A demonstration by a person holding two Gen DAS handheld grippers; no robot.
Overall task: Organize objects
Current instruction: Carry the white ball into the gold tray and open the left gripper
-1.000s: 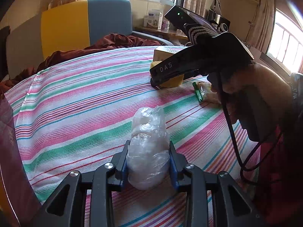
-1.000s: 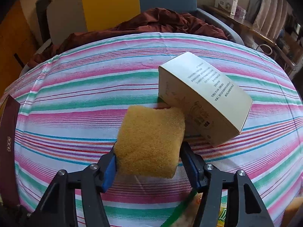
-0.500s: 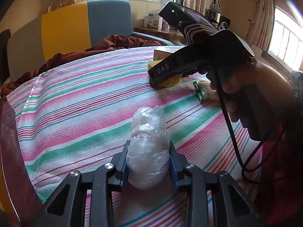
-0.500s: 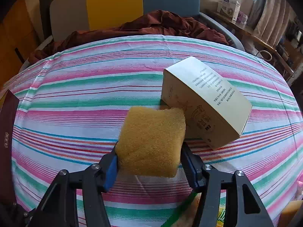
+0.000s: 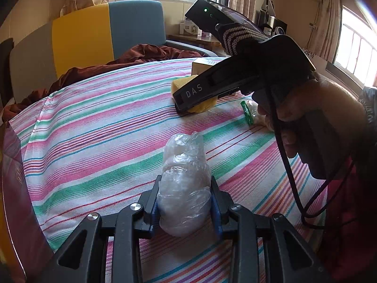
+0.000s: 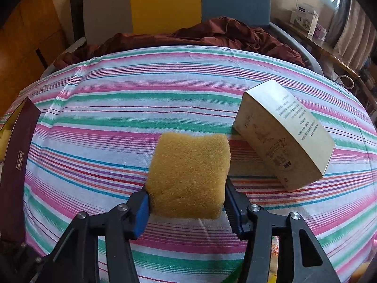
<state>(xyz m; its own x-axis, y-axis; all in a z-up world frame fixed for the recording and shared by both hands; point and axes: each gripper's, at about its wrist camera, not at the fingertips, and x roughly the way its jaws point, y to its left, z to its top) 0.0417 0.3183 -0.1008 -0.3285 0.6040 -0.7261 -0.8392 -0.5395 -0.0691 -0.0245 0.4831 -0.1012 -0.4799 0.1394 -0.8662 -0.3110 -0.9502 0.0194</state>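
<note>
mid-task, by my read. left hand-held gripper (image 5: 185, 208) clamped on a crumpled clear plastic bag bundle (image 5: 185, 184), low over the striped desk (image 5: 94, 127). right hand-held gripper (image 6: 186, 202) squeezing a yellow foam sponge block (image 6: 188, 174), beside a tilted beige cardboard box (image 6: 282, 136). neither is set down; box and a green-sealed packet (image 5: 249, 115) are unsorted.

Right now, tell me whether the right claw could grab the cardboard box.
Probably not yet: the right claw is shut on the sponge. The cardboard box lies close ahead to its right with nothing between, so it must drop the sponge first.
</note>
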